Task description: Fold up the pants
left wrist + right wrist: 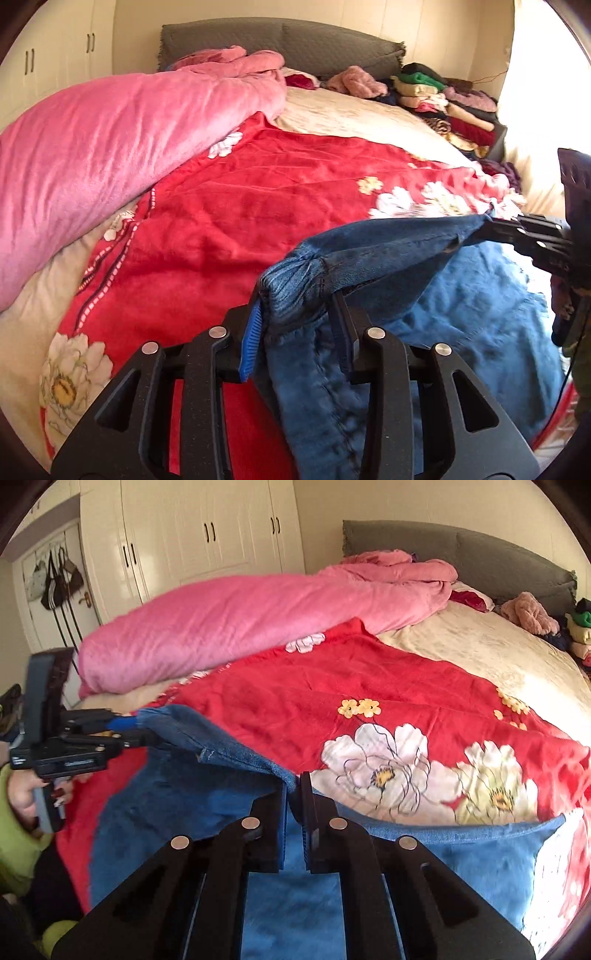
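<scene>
Pants lie on the red blanket, one edge lifted; left gripper and right gripper each pinch this denim edge; carry both corners level and taut, to fold evenly.

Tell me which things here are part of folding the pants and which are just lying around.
In the job:
- jeans
- left hand-held gripper, shut on the jeans
- right hand-held gripper, shut on the jeans
- red blanket under them

Lying about:
- pink quilt
- clothes stack
- bags on the door
</scene>
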`<state>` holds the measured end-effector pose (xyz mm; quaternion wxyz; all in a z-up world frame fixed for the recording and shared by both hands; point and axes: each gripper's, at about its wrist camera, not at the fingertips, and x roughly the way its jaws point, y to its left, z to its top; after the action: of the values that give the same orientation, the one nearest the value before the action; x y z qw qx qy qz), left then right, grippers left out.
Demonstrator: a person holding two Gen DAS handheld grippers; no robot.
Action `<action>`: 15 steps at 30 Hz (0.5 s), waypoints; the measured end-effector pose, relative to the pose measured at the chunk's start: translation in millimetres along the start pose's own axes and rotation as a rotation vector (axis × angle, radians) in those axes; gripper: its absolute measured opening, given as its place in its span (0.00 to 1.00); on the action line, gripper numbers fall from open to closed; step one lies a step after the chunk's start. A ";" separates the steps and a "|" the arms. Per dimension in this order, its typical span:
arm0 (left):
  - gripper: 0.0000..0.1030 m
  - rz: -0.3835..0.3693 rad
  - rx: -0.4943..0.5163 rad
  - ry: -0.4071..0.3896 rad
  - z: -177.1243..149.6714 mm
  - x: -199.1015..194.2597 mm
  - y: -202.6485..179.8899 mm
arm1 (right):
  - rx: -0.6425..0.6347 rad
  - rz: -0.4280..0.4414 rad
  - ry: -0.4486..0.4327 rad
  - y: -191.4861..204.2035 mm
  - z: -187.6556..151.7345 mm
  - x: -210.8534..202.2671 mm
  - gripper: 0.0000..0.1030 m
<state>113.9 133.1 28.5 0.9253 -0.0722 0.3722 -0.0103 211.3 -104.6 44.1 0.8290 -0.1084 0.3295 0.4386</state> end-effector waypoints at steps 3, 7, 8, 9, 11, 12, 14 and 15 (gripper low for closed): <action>0.27 -0.037 0.007 -0.002 -7.1 -15.3 -7.6 | 0.015 0.003 -0.021 16.4 -16.4 -26.7 0.06; 0.27 -0.074 0.027 -0.017 -18.3 -37.2 -18.5 | 0.050 0.020 -0.040 36.0 -45.1 -57.2 0.06; 0.27 -0.084 0.032 -0.020 -22.4 -43.4 -21.5 | 0.061 0.028 -0.042 39.2 -50.0 -61.8 0.06; 0.27 -0.090 0.039 -0.023 -25.9 -48.2 -23.8 | 0.068 0.037 -0.042 45.1 -58.6 -69.7 0.06; 0.27 -0.115 0.048 -0.023 -33.5 -57.2 -26.8 | 0.061 0.036 -0.035 56.5 -70.9 -78.1 0.06; 0.27 -0.128 0.046 -0.021 -36.9 -61.0 -26.7 | 0.062 0.043 -0.022 61.8 -78.8 -80.6 0.06; 0.27 -0.141 0.052 -0.008 -46.8 -67.2 -27.0 | 0.073 0.062 -0.001 70.8 -91.0 -83.3 0.06; 0.27 -0.144 0.052 0.001 -50.3 -68.3 -26.2 | 0.066 0.062 0.005 76.9 -96.2 -85.3 0.06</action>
<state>30.8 105.8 43.3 0.9236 -0.0746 0.3660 -0.0864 72.5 -160.1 34.2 0.8173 -0.0718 0.3491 0.4527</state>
